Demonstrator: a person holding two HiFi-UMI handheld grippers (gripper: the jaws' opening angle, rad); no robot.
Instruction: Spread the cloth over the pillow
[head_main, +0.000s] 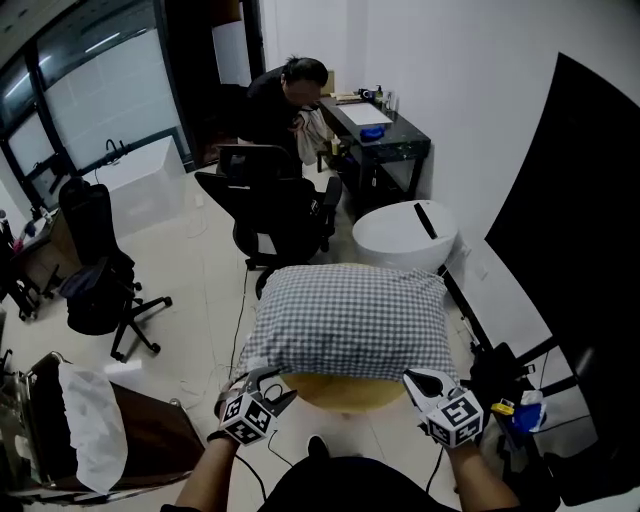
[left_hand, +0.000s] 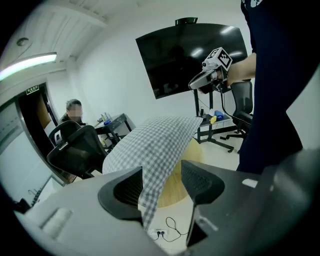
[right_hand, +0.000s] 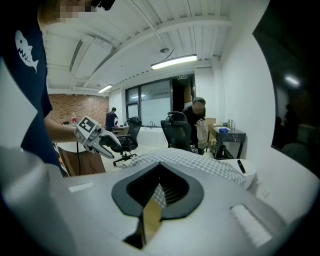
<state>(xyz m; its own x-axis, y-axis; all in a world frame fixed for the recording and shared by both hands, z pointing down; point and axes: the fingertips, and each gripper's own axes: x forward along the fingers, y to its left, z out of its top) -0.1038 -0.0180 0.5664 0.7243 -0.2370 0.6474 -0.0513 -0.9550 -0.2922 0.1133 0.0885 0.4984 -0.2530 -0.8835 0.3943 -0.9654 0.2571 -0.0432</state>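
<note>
The checked cloth (head_main: 350, 320) lies spread mid-frame over a round wooden surface (head_main: 345, 392). The right tool (head_main: 425, 381) clamps its lower right corner. At lower left, cloth hangs between the left tool's (head_main: 272, 390) parted jaws.

The cloth (head_main: 350, 320) is a fine check of grey and white, gingham from edge to edge. Under it the round counter (head_main: 345, 392) shows pale yellow wood. The left gripper (head_main: 278, 388) and right gripper (head_main: 415, 381) are pale grey with black-lined jaws, each bearing a cube of black-and-white square markers. The office chair (head_main: 275, 205) is black, the low round stand (head_main: 400, 235) white, and the floor (head_main: 190, 290) is pale cream tile.
</note>
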